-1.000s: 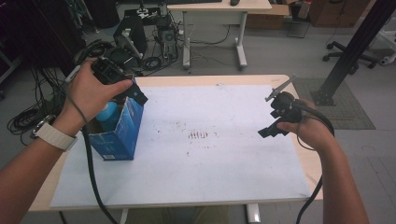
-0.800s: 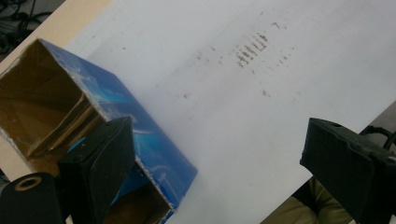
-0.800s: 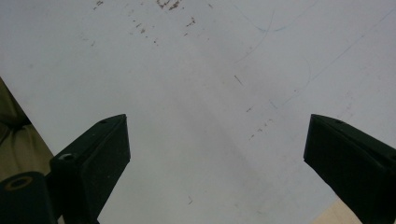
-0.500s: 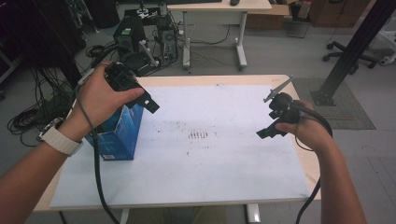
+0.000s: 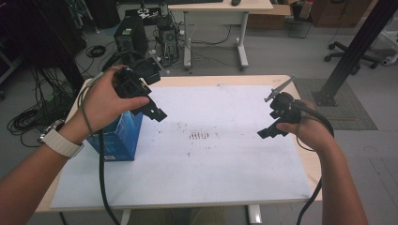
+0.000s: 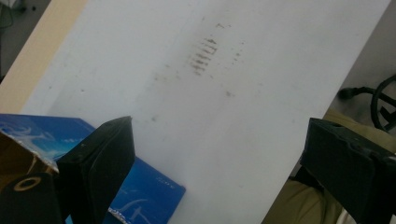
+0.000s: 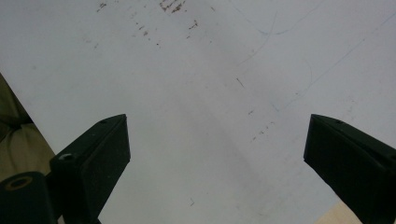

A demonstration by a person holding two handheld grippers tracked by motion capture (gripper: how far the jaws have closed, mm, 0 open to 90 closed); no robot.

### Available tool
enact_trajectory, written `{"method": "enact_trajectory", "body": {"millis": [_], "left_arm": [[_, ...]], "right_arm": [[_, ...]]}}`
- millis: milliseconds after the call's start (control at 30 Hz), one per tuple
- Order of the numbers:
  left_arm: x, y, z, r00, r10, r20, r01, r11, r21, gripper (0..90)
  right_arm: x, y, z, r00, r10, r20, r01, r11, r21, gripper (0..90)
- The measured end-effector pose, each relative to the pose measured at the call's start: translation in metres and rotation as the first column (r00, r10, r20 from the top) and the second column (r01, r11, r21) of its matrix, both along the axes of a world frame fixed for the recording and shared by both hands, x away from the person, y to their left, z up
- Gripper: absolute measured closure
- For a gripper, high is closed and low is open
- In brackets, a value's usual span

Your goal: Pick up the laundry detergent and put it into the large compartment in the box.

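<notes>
An open-topped blue cardboard box [image 5: 119,136] stands upright at the left end of the white sheet [image 5: 220,164] that covers the wooden table, and it serves as the landmark here. The left gripper [image 5: 152,110] hangs in the air just above and to the right of the box's open top, its two black jaws spread wide with nothing between them; in the left gripper view the box's blue side [image 6: 140,186] lies just beneath the nearer jaw. The right gripper [image 5: 271,130] hovers far to the right of the box, over bare sheet, its jaws also wide apart and empty. A patch of dark smudges [image 5: 199,136] marks the sheet between the box and the right gripper. Judging from this, work on the box seems either barely begun or just finished, since neither tool touches it.
</notes>
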State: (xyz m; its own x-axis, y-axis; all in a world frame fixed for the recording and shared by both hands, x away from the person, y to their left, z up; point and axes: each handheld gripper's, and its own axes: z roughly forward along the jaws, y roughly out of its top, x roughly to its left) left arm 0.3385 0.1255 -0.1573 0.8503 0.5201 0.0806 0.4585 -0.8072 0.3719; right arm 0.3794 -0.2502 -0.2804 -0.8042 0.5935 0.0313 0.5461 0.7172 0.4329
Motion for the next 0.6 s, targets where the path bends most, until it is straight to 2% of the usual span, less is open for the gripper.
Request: {"method": "enact_trajectory", "body": {"millis": [100, 200, 400, 600], "left_arm": [[-0.002, -0.002, -0.002, 0.9992, -0.039, 0.000, 0.039, 0.9992, -0.007, 9.7], [-0.004, -0.004, -0.003, 0.9956, -0.094, 0.003, 0.094, 0.9955, -0.013, 9.7], [-0.012, -0.014, -0.010, 0.9791, -0.203, -0.002, 0.203, 0.9791, 0.009, 9.7], [-0.017, -0.021, -0.015, 0.9679, -0.251, 0.000, 0.251, 0.9676, 0.021, 9.8]], "right_arm": [[0.000, 0.001, -0.001, 1.0000, 0.002, -0.001, -0.002, 1.000, 0.003, 7.2], [0.001, 0.002, -0.002, 1.0000, 0.006, -0.003, -0.006, 1.000, 0.001, 7.2], [0.001, 0.000, -0.003, 1.0000, -0.001, -0.004, 0.001, 1.000, 0.004, 7.2], [0.001, 0.000, -0.006, 1.0000, -0.002, -0.009, 0.002, 1.000, 0.002, 7.2]]}}
